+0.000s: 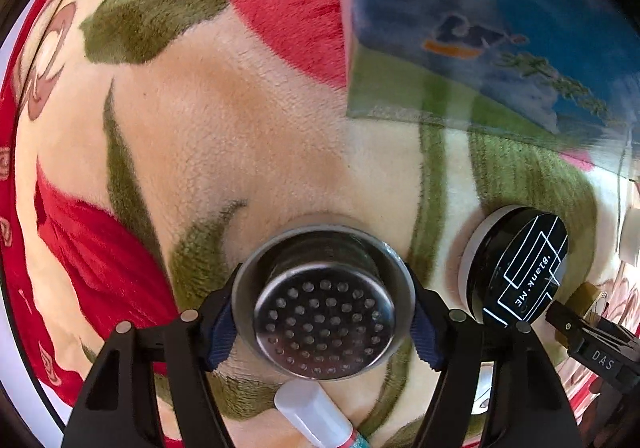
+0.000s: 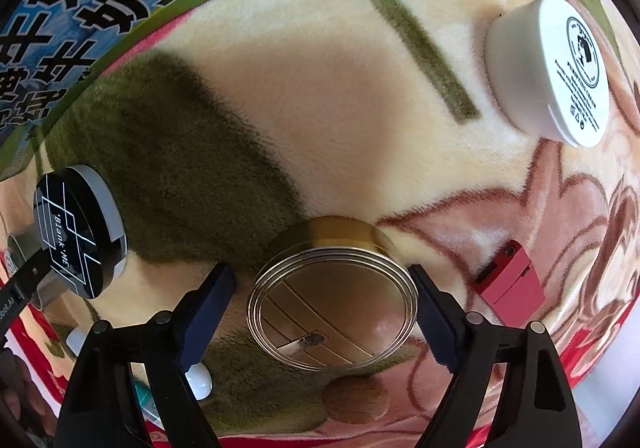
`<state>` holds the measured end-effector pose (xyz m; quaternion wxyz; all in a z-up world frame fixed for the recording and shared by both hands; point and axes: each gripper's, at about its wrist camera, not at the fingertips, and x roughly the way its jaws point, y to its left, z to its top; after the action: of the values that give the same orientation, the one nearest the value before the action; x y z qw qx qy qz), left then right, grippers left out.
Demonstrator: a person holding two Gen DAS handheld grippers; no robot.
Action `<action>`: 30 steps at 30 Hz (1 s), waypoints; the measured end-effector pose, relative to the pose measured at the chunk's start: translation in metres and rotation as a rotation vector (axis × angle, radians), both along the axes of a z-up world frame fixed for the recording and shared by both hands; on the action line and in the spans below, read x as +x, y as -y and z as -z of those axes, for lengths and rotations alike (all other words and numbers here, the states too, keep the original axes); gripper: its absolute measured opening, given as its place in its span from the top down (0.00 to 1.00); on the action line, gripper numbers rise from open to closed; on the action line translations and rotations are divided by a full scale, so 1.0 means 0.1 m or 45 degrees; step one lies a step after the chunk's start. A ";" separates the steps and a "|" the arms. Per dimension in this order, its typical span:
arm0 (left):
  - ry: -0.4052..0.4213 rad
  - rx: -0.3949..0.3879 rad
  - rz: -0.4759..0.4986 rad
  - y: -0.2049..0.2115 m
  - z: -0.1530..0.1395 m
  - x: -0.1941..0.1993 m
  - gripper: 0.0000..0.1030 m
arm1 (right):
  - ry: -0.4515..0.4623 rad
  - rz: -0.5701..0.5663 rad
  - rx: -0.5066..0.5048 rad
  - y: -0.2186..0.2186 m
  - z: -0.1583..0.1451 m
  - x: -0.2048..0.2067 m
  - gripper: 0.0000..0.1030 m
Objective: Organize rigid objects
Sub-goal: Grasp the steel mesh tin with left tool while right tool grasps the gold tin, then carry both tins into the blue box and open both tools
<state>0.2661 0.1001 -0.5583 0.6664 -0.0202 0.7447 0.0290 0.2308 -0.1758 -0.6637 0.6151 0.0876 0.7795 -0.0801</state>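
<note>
A: Left wrist view: what is shown?

B: A perforated steel strainer cup [image 1: 323,304] is seen between the blue pads of the left claw [image 1: 323,324], which is closed against its rim on both sides. It is set on a floral plush blanket [image 1: 224,120]. A black round compact [image 1: 520,268] stands on edge to the right, and a white-capped tube [image 1: 316,414] lies just below the cup.

A: And the right wrist view?

B: A gold round tin [image 2: 334,312] is framed by the right claw [image 2: 324,312]. The right pad is touching its rim; a small gap is left at the other pad, so the claw is judged partly open and nothing is held. A white jar [image 2: 548,68], a red clip [image 2: 510,280] and a milk carton box [image 2: 80,8] are also visible.

A: Which step is in hand?

B: Probably grasping, one item per claw. Next, the right claw would need closing, then lifting toward a shared spot.
</note>
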 end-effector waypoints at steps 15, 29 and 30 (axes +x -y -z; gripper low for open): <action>0.015 -0.035 0.054 0.15 -0.09 -0.30 0.33 | 0.045 -0.089 0.027 -0.07 -0.12 -0.10 0.35; 0.072 -0.039 0.112 0.31 -0.15 -0.20 0.33 | 0.132 -0.207 0.053 -0.17 -0.34 -0.34 0.35; 0.089 -0.041 0.122 0.34 -0.23 -0.19 0.33 | 0.145 -0.212 0.063 -0.17 -0.38 -0.35 0.35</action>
<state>0.2467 0.0666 -0.5357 0.6922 0.0038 0.7216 -0.0157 0.1955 -0.1587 -0.6258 0.6606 0.0422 0.7495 -0.0042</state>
